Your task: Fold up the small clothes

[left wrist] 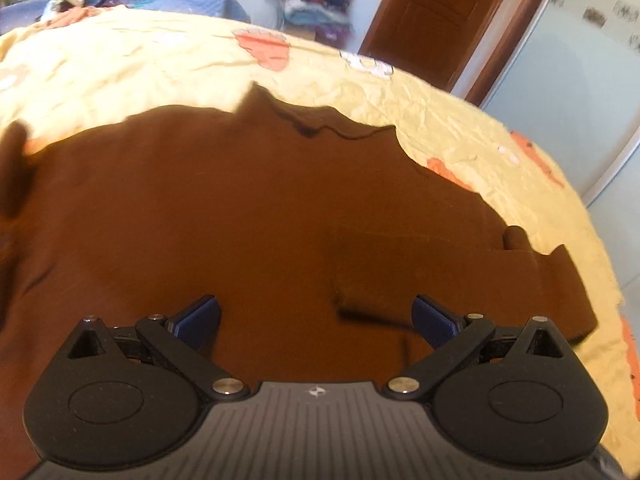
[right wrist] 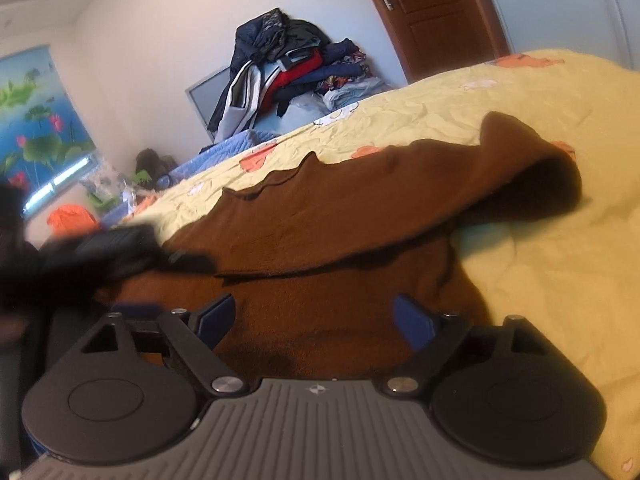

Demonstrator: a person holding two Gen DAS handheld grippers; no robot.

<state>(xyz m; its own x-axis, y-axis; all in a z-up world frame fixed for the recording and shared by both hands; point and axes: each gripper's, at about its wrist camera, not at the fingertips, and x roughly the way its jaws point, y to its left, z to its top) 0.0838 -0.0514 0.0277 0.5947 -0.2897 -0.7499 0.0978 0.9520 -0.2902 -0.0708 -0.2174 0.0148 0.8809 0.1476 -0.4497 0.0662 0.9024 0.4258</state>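
Daylit room as I see it, soft shadows under the brown garment [right wrist: 320, 216], strong fisheye bending at edges, motion blur at the right view's left edge.

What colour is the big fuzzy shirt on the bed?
The shirt is dark brown all over, with no pattern. It shows best in the left wrist view.

White walls are seen, with a brown wooden door [right wrist: 432, 12] at the back. A bed is covered by a wrinkled yellow bedspread [left wrist: 132, 68] with orange prints. A pile of clothes [right wrist: 288, 72] is stacked behind it. A lotus-print blind [right wrist: 36, 120] hangs over a bright window.
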